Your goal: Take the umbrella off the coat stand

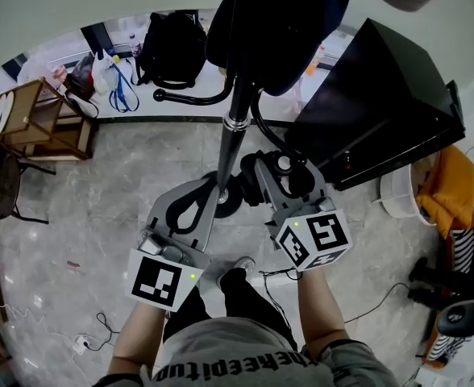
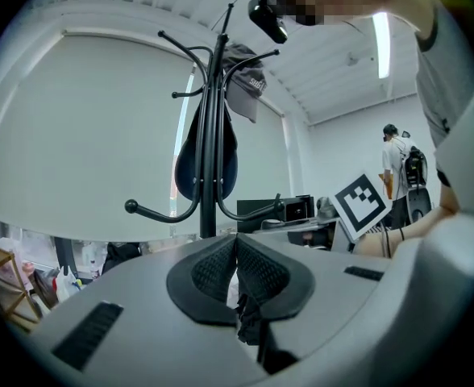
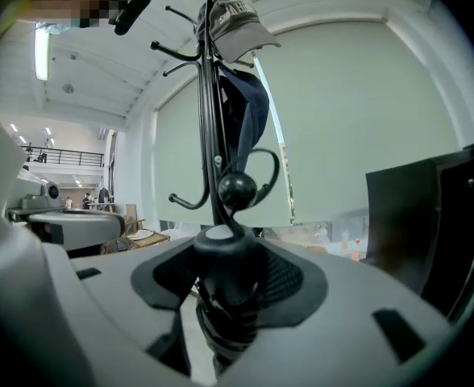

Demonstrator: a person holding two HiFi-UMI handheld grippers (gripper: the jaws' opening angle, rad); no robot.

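Currently the right gripper (image 3: 221,252) is clamped on the folded black umbrella (image 3: 219,297), close under the coat stand's (image 3: 209,119) ball-tipped hook (image 3: 237,190). Risk: if I pull straight, it snags there and rocks the stand. Both grippers aim roughly level at the pole; the left gripper (image 2: 235,252) has its jaws together.

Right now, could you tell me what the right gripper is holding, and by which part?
The right gripper clamps the folded black umbrella just below its grey-capped top end.

Stand pole (image 1: 239,103) ahead, hooks (image 1: 190,101) (curved) L+R
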